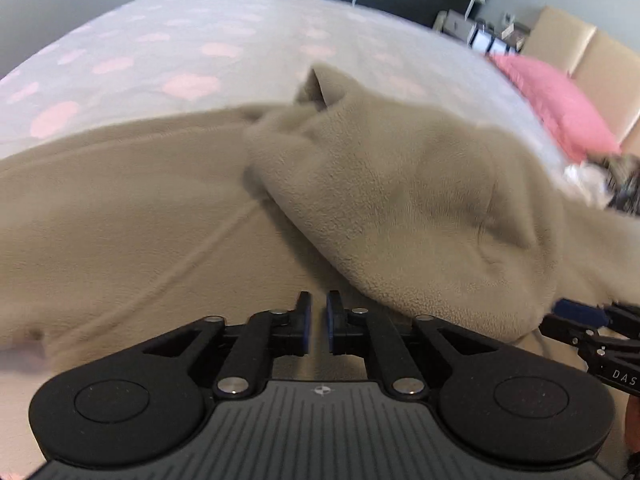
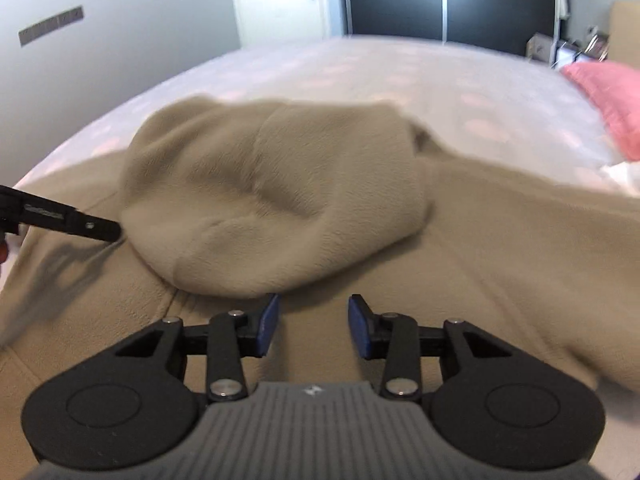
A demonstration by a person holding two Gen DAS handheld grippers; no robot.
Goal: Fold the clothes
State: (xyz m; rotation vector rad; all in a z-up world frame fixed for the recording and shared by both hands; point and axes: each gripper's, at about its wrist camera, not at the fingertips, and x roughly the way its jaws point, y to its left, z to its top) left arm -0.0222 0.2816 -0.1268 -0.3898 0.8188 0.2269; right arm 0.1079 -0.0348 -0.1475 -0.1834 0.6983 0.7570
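Observation:
A beige fleece garment (image 1: 120, 208) lies spread on the bed, with its hood (image 1: 400, 200) folded over onto the body. It also shows in the right wrist view (image 2: 500, 248), hood (image 2: 272, 196) in the middle. My left gripper (image 1: 319, 320) hovers just above the fleece, its jaws nearly closed with a narrow gap and nothing between them. My right gripper (image 2: 314, 320) is open and empty above the fleece, just in front of the hood. Each gripper's tip shows at the edge of the other's view.
The bed cover (image 1: 180, 52) is white with pink cloud shapes. A pink pillow (image 1: 560, 104) lies at the right by a beige headboard (image 1: 592, 56). Other crumpled clothes (image 1: 616, 184) lie at the right edge. A dark wardrobe (image 2: 440, 0) and door stand beyond.

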